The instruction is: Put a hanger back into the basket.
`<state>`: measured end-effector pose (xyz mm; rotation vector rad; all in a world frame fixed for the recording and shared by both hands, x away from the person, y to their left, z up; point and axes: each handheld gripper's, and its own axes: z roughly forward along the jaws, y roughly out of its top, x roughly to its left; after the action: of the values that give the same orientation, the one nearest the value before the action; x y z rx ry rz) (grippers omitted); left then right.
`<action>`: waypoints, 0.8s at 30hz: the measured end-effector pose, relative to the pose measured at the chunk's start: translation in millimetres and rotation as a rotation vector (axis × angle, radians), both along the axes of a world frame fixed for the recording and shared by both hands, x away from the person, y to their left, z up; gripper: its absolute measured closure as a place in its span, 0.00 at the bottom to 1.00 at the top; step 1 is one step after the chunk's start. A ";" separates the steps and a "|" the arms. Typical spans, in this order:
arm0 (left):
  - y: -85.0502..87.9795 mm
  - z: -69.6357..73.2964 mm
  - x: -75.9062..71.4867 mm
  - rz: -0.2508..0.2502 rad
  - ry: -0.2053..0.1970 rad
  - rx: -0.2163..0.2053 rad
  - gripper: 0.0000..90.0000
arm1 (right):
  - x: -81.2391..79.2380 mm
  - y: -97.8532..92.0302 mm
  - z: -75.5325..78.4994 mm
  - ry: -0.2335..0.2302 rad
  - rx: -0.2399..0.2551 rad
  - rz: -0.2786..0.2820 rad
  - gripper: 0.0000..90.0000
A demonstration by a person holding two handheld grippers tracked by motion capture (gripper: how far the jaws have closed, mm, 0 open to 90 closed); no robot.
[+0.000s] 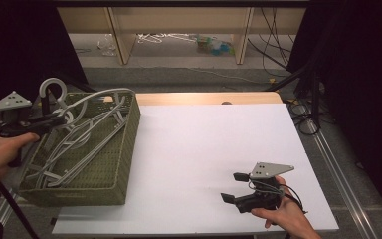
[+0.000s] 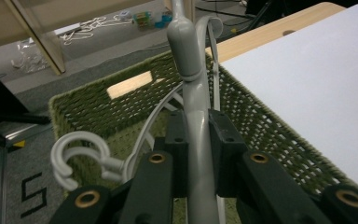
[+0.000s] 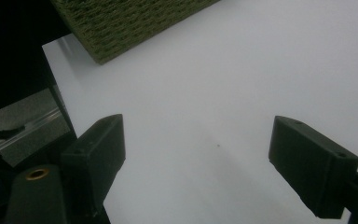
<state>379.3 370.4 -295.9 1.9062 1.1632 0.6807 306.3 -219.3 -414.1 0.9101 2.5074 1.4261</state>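
The left gripper [image 2: 198, 135] is clamped on the neck of a grey plastic coat hanger [image 2: 196, 121], its hook cut off at twelve o'clock in the left gripper view — it hangs over the woven olive-green basket [image 1: 124, 149] at the table's nine o'clock. More grey hangers [image 1: 74, 144] lie tangled inside, hard to tell apart. The right gripper [image 1: 235, 186], at five o'clock on the white tabletop [image 1: 204, 144], stands wide apart — nothing between its jaws.

A white tabletop [image 1: 204, 149] sits before a wooden shelf [image 1: 179, 20].

My left gripper [image 2: 198, 140] is hiding the hanger [image 2: 193, 93] below its neck, and the frame's cropping its hook top.
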 end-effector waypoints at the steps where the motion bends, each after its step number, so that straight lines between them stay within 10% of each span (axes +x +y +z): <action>1: 3.5 -2.4 1.7 0.004 0.005 0.001 0.88 | 0.1 0.3 -0.2 0.001 0.001 0.001 0.20; 24: 2.5 -50.7 47.1 -0.023 0.182 0.123 0.88 | 2.2 -0.1 -4.8 0.003 -0.012 0.014 0.20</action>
<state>426.4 372.9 -346.6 2.1181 1.2339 0.5872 308.5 -219.4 -418.9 0.8956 2.5267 1.4137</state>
